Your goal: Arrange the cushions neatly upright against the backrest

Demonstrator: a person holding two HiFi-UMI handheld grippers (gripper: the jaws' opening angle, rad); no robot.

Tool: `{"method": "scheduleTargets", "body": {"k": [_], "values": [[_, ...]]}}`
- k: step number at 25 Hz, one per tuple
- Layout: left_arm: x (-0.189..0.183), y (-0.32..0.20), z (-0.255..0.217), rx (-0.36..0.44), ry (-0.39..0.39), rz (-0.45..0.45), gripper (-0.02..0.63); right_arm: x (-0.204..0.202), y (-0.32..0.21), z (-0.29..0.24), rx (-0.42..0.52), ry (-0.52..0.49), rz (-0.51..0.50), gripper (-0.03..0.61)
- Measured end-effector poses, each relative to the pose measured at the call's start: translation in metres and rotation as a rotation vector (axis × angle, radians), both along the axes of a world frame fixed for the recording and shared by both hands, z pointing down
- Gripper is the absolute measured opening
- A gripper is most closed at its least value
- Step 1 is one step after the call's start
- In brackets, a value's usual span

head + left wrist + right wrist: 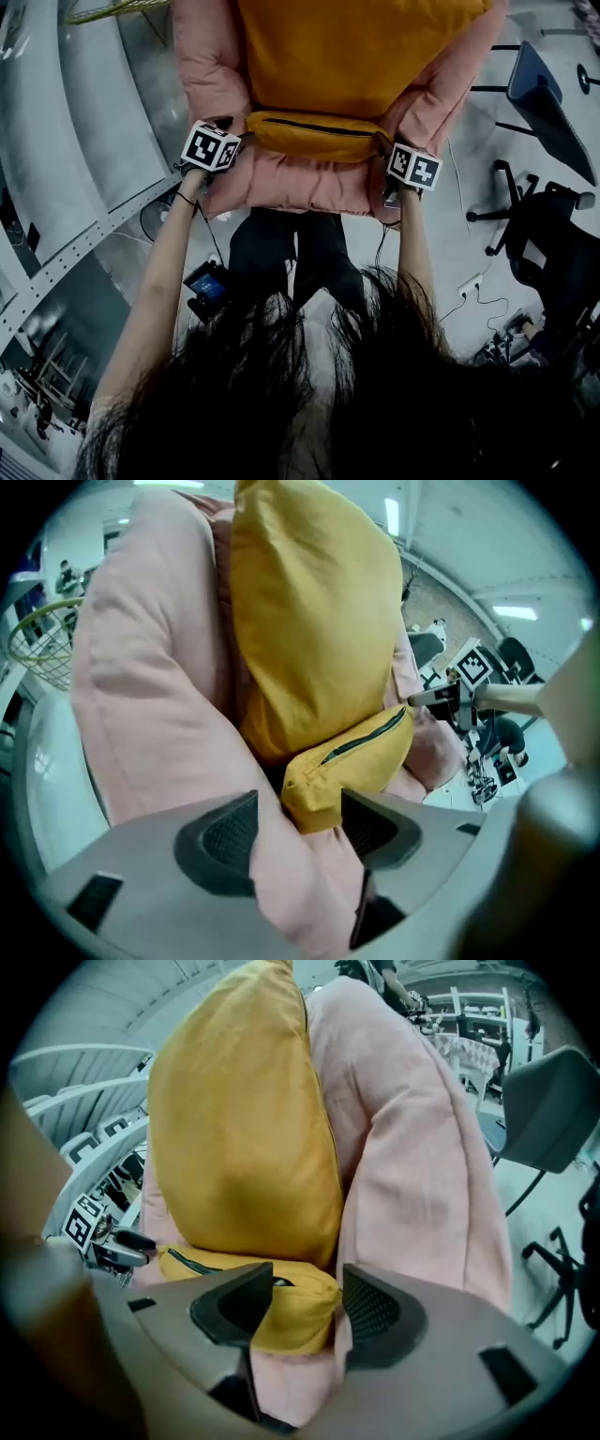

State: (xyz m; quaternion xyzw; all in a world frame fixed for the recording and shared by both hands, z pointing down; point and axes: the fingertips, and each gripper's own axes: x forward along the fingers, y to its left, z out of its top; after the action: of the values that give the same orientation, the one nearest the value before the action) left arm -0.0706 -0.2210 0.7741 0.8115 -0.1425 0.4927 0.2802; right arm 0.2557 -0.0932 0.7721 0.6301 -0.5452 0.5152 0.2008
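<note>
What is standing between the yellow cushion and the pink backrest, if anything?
Nothing visible: the yellow cushion rests directly against the pink backrest. Its bottom corners sit between the jaws of the left gripper and right gripper.

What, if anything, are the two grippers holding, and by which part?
Likely nothing firmly. The left gripper and right gripper each have a zip-edge corner of the yellow cushion, plus pink cushion fabric, between open jaws; the corners look unsqueezed.

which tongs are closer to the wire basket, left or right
Left. The left tongs sit at the yellow cushion's corner on the wire basket's side; the right tongs are at the opposite corner, farther off.
</note>
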Motion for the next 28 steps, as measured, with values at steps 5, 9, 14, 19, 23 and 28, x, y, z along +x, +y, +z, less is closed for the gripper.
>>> {"method": "scheduleTargets", "body": {"k": [5,9,14,19,23,28], "values": [[0.01,0.006,-0.038,0.028,0.096,-0.06,0.27,0.004,0.001,-0.047,0.119,-0.003,0.061,0.219],[0.031,0.016,-0.079,0.049,0.23,-0.104,0.27,-0.005,0.005,-0.092,0.223,0.001,0.106,0.219],[0.063,0.025,-0.133,0.067,0.389,-0.125,0.27,-0.03,0.002,-0.145,0.336,0.005,0.088,0.218],[0.075,0.026,-0.187,0.174,0.456,-0.074,0.27,-0.062,-0.002,-0.202,0.441,0.031,0.037,0.203],[0.076,0.024,-0.232,0.274,0.527,-0.057,0.268,-0.083,-0.003,-0.244,0.515,0.045,0.025,0.19],[0.069,0.024,-0.275,0.423,0.548,-0.007,0.264,-0.102,0.004,-0.282,0.58,0.056,0.016,0.176]]}}
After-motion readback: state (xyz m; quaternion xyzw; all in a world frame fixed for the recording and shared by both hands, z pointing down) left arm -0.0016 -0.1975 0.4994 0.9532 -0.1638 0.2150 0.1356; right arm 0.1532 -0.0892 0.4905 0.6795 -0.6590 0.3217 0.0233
